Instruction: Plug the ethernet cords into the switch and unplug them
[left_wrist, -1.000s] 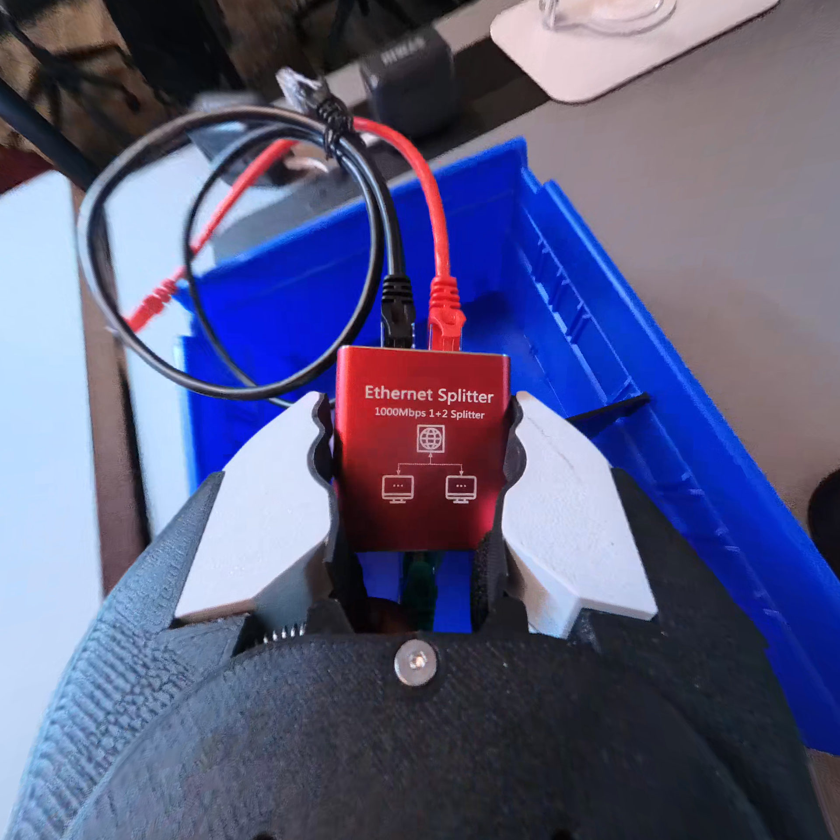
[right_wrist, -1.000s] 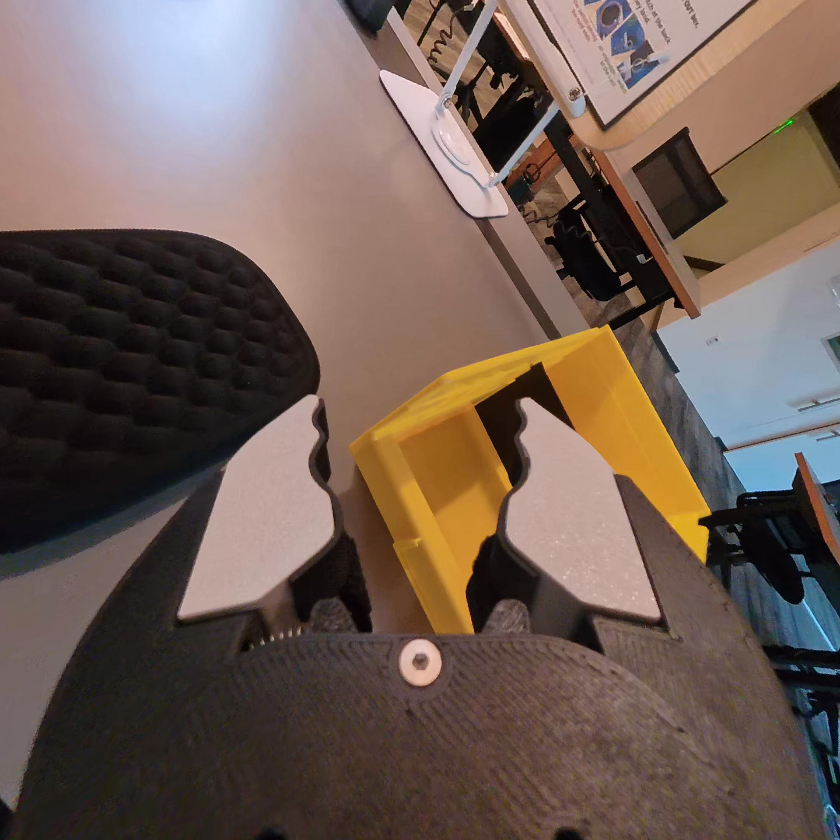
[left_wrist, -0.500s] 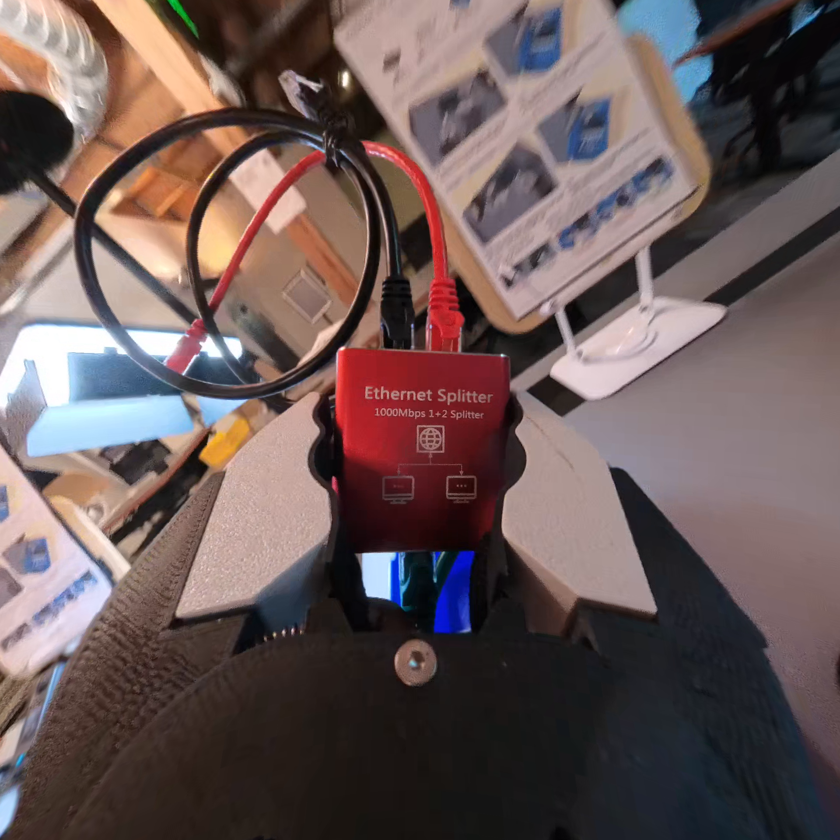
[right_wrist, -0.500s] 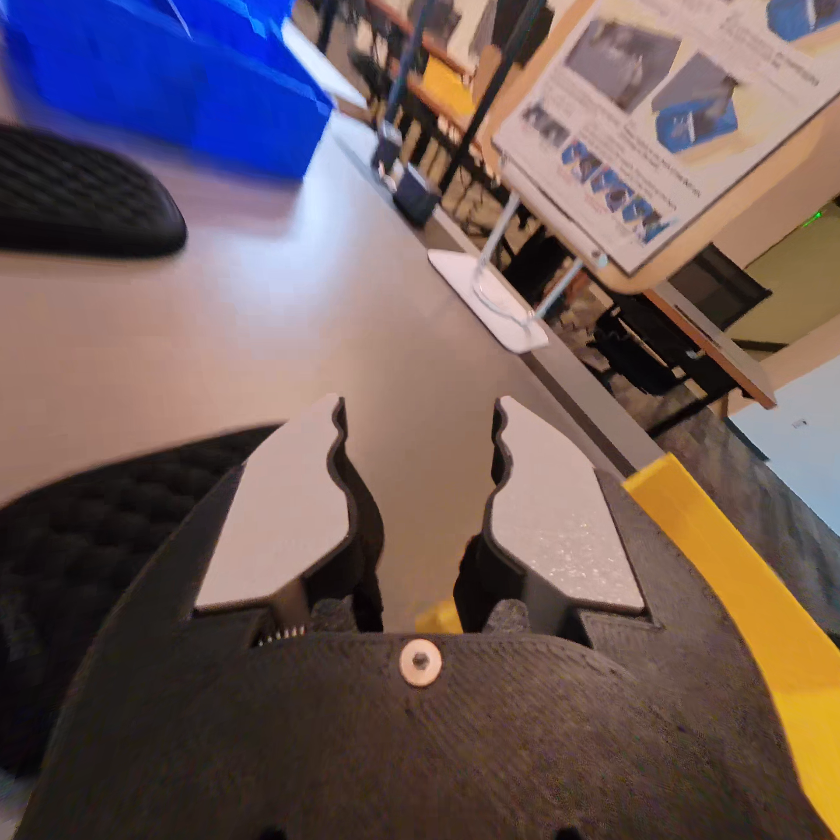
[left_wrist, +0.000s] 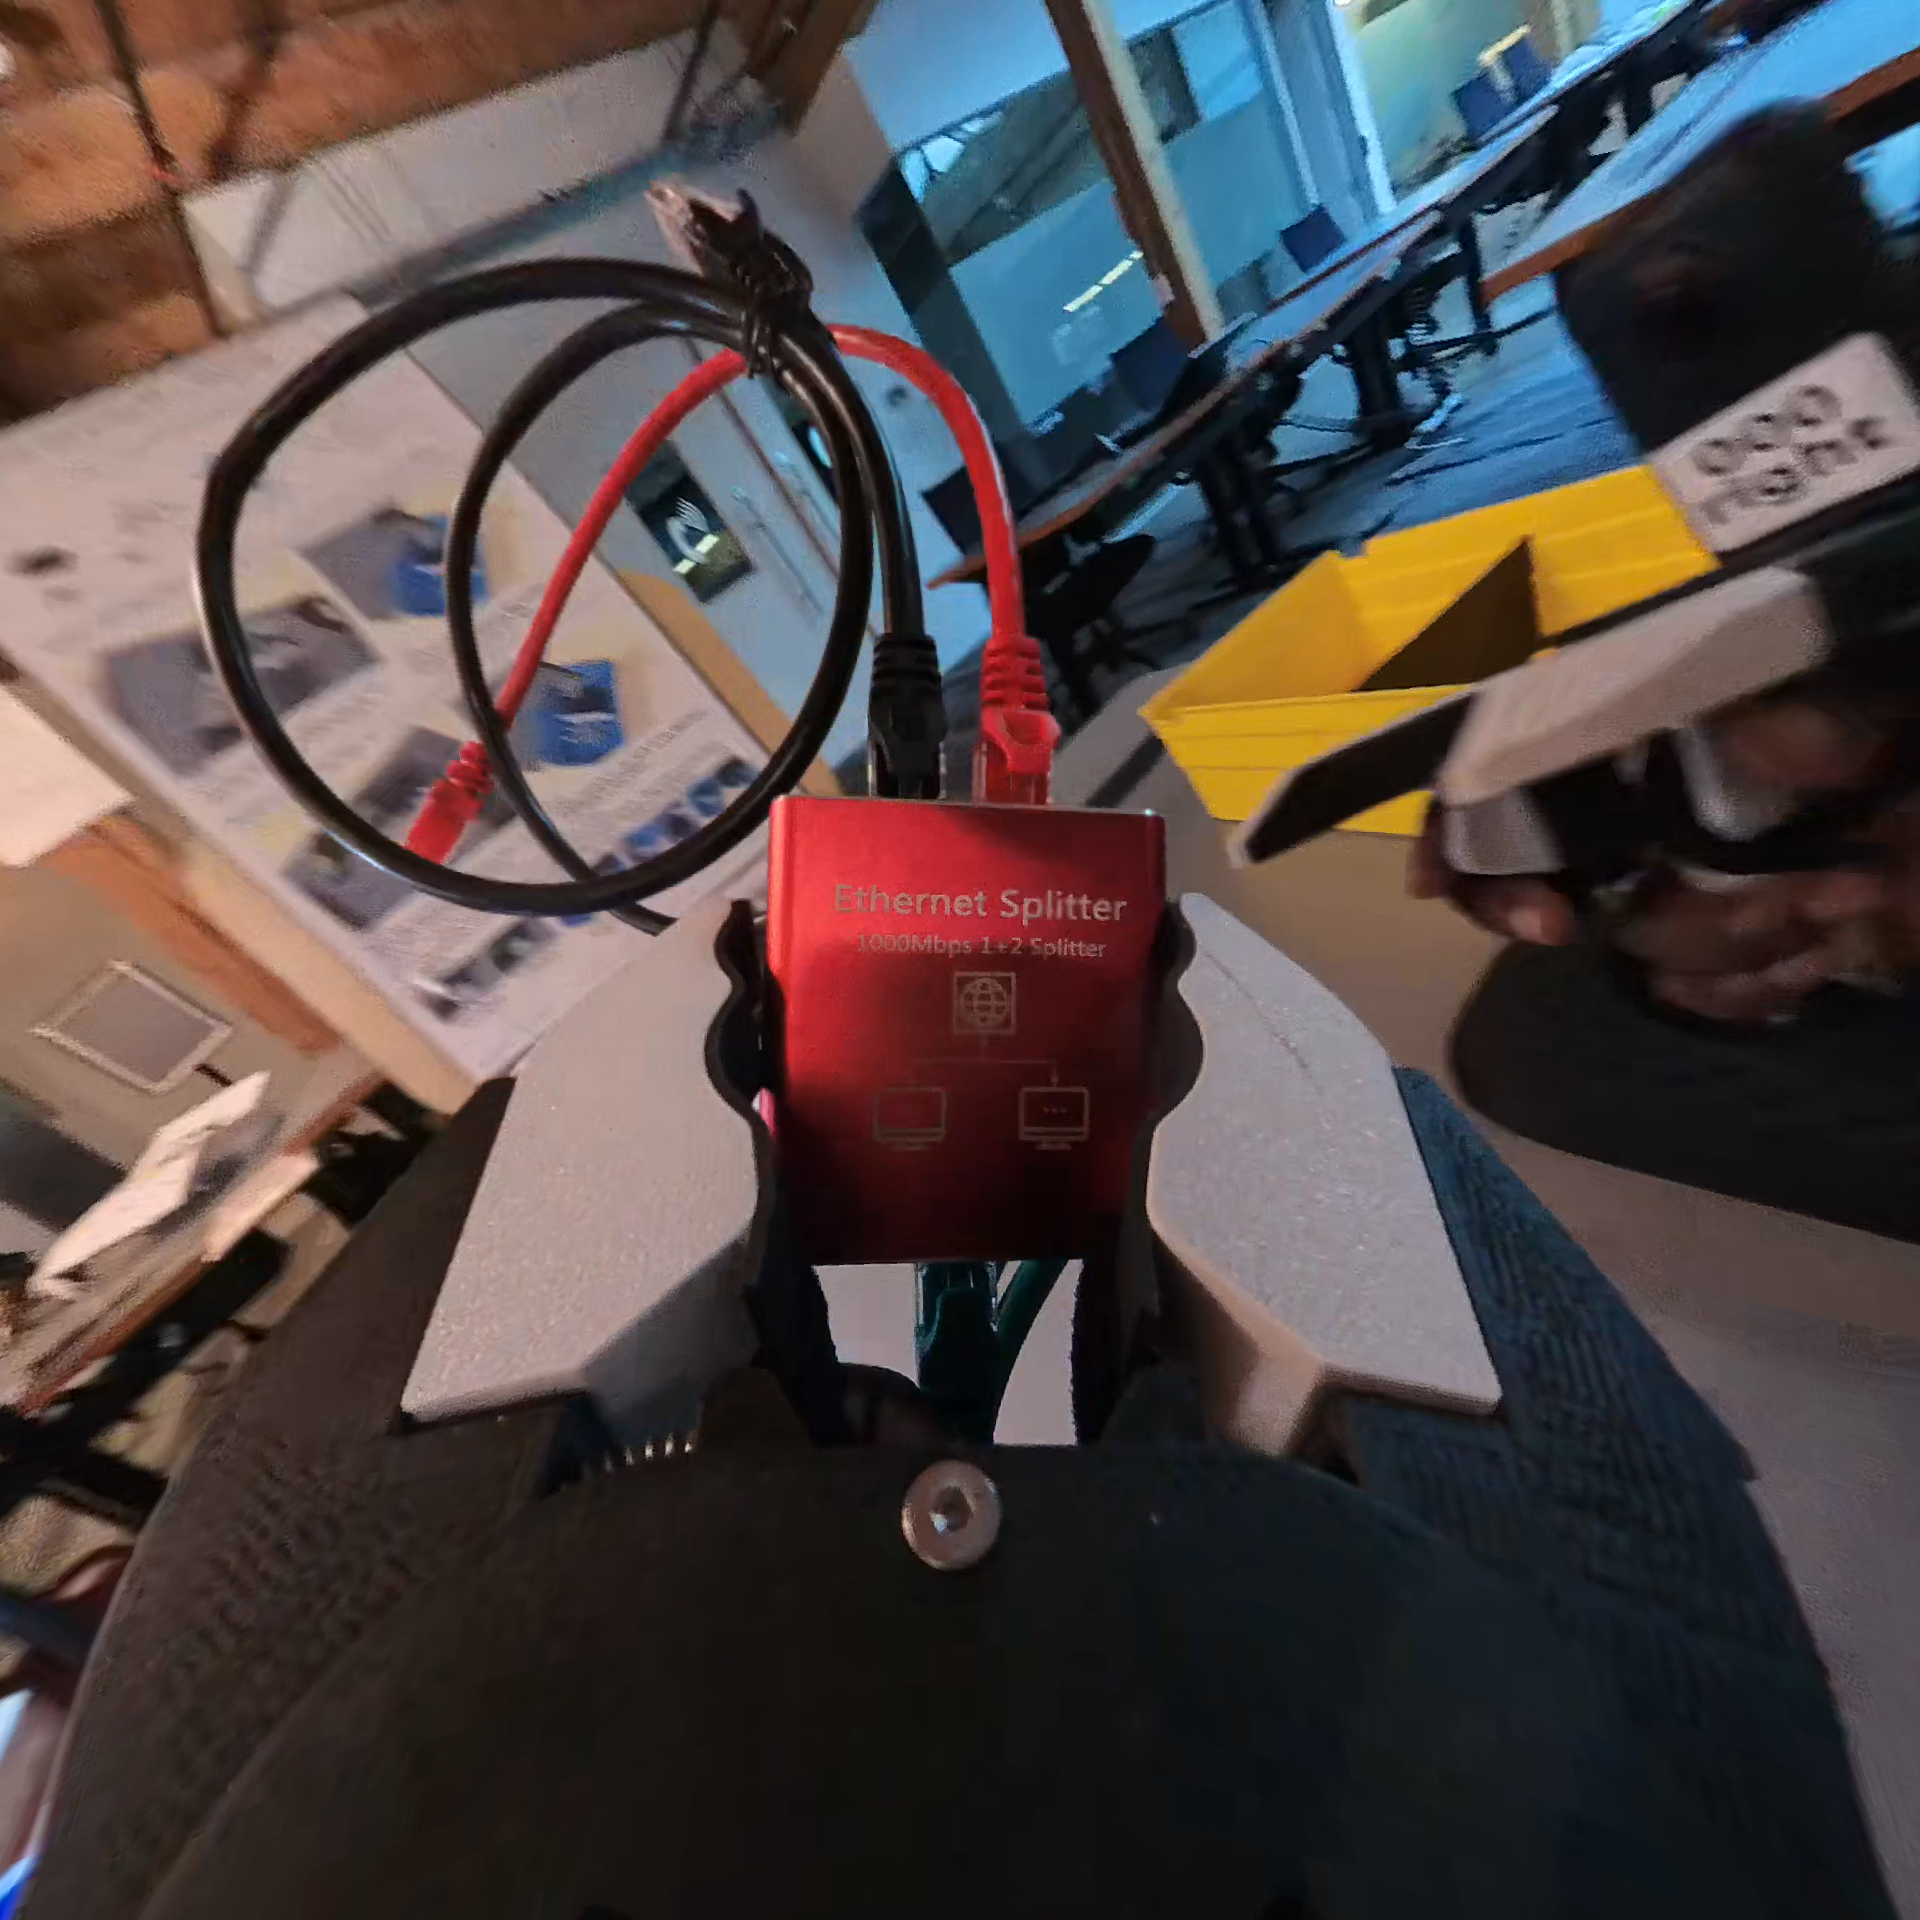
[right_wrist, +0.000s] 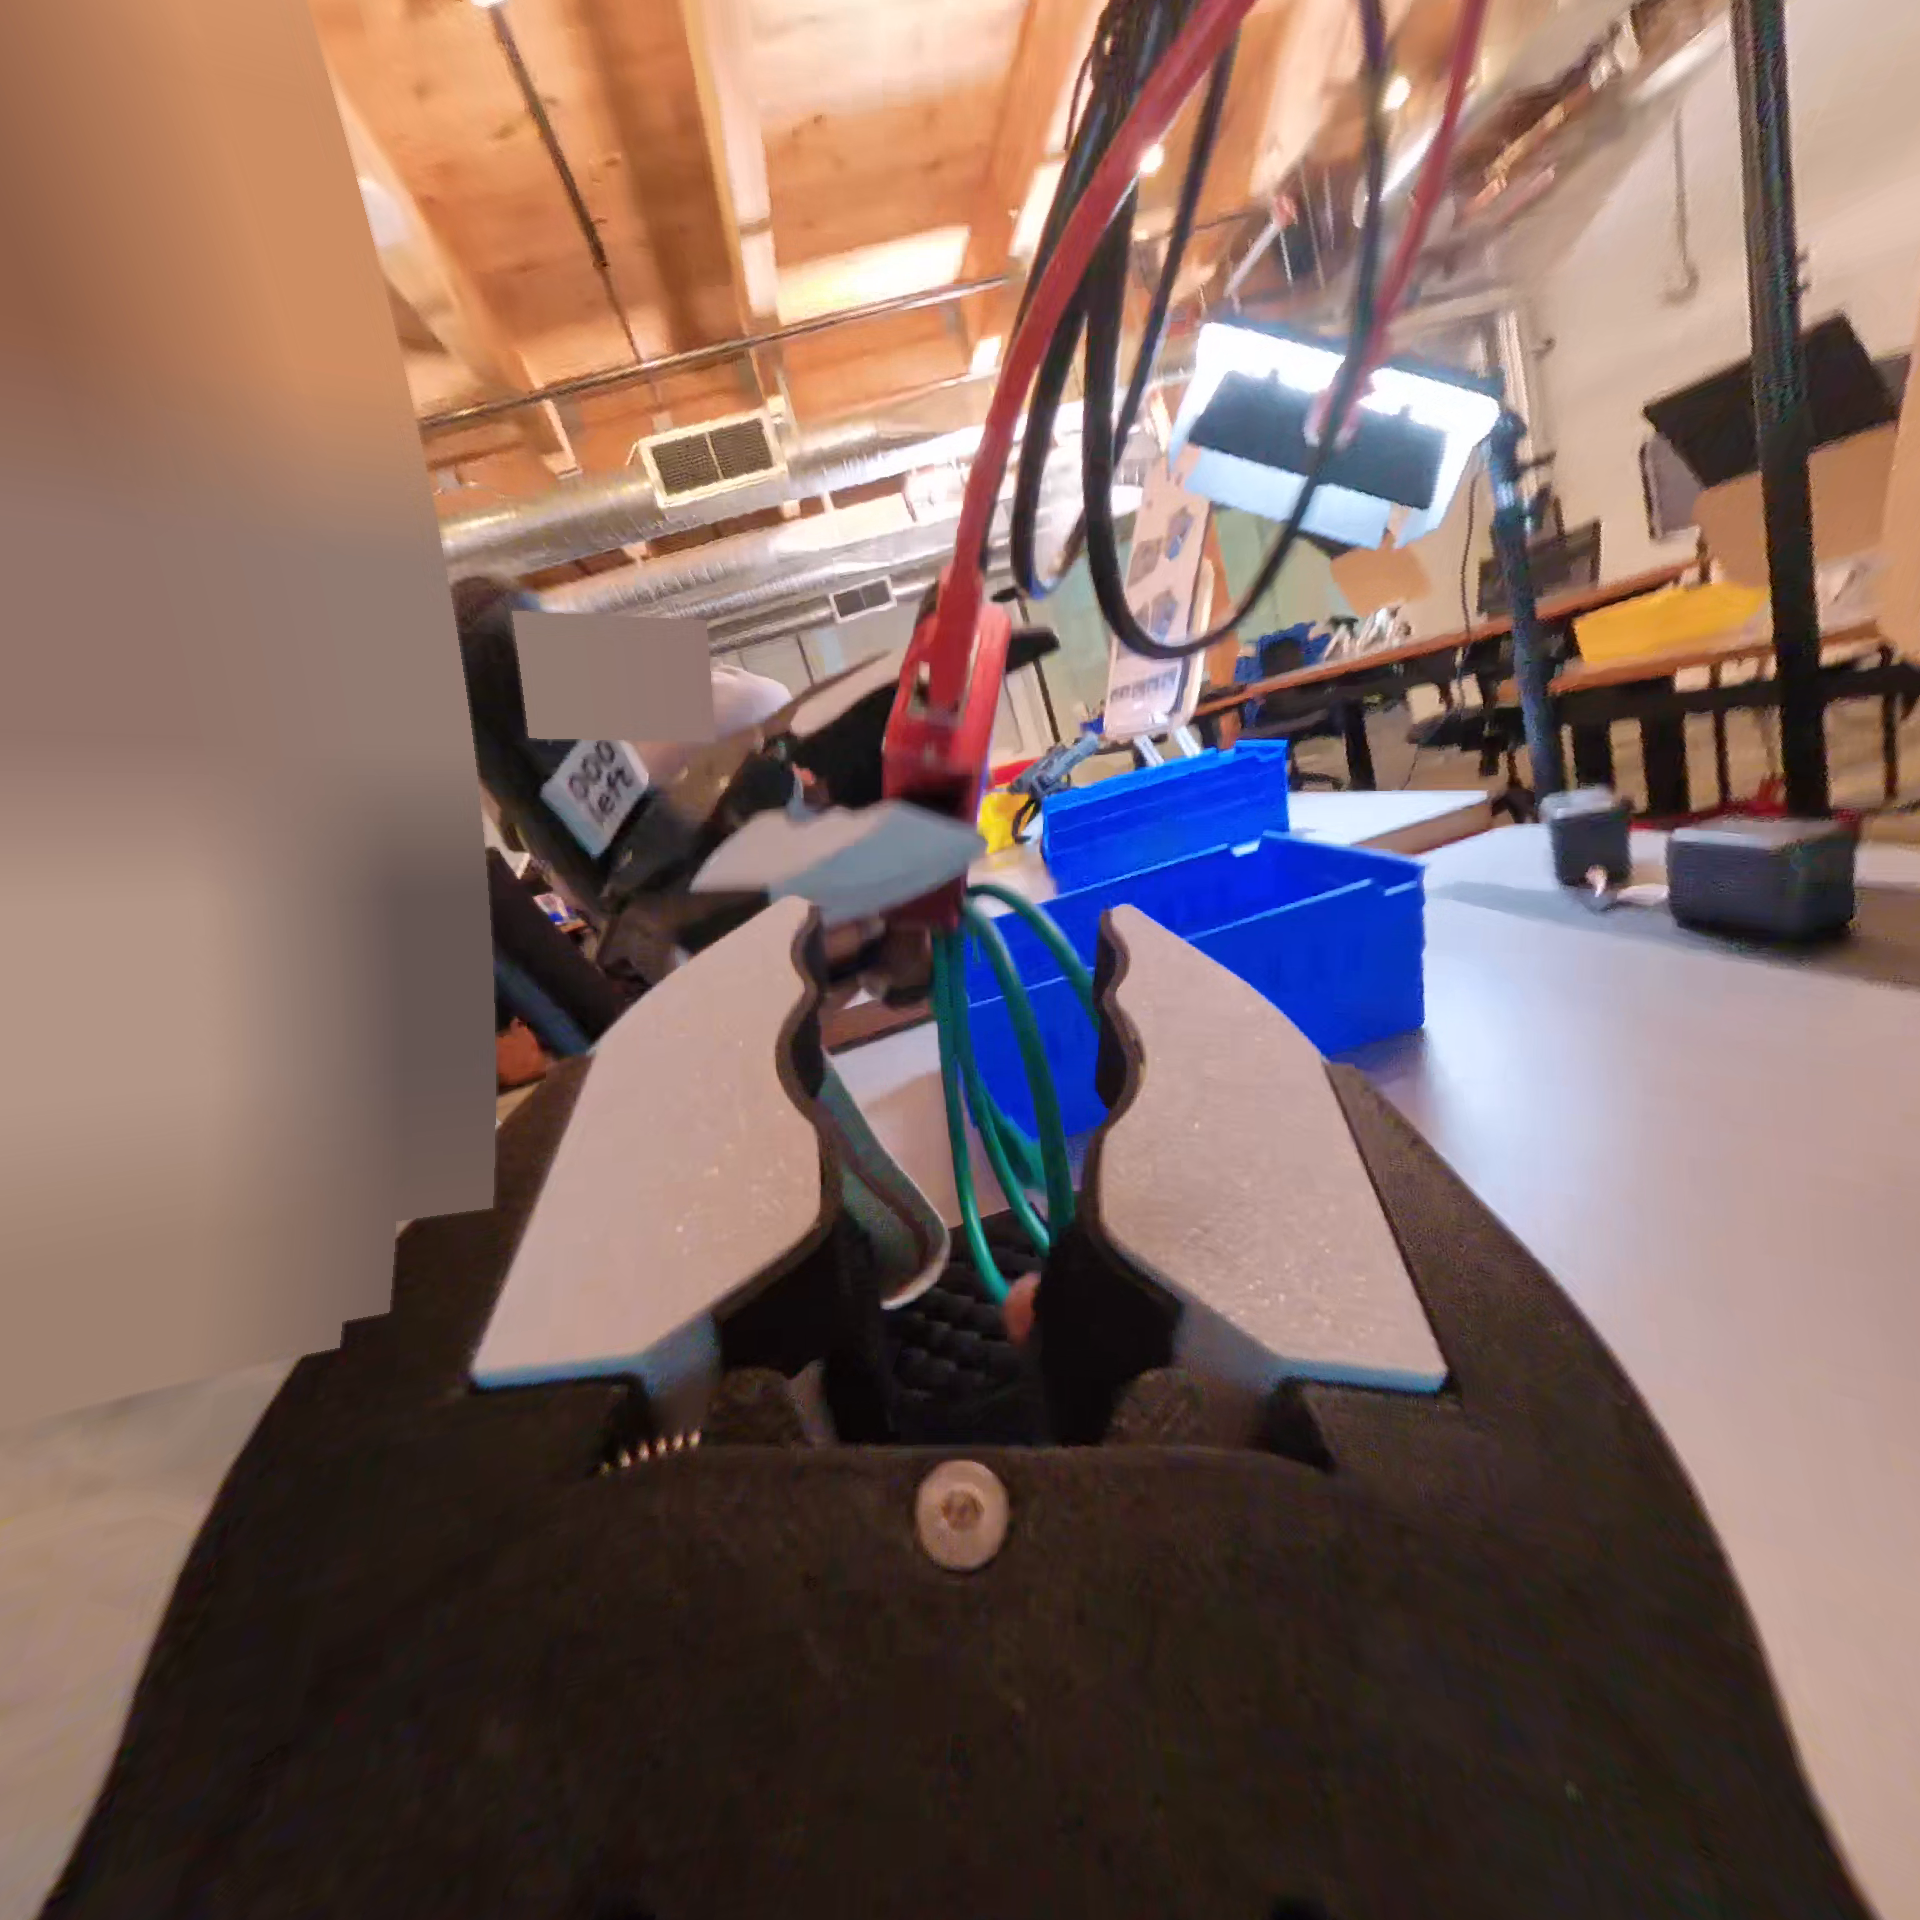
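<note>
My left gripper (left_wrist: 961, 925) is shut on the red switch (left_wrist: 966, 1049) and holds it up in the air. A black cord (left_wrist: 906, 717) and a red cord (left_wrist: 1016, 717) are plugged into its far end and loop upward, tied together. A green cord (left_wrist: 956, 1320) hangs from its near end. My right gripper (right_wrist: 951, 935) is open and faces the switch (right_wrist: 935, 717) from close by. The green cord's loops (right_wrist: 1003, 1049) hang between its fingers without being pinched. The right gripper also shows in the left wrist view (left_wrist: 1455, 748), at the right.
A blue bin (right_wrist: 1278, 935) stands on the grey table behind the green cord. A yellow bin (left_wrist: 1382, 644) stands on the table past the right gripper. Two small grey boxes (right_wrist: 1756, 873) sit at the far right. A black pad (left_wrist: 1662, 1081) lies below the right gripper.
My left gripper has lifted the switch out of the blue bin and swung it toward the right gripper. My right gripper has turned from the yellow bin to face the switch.
</note>
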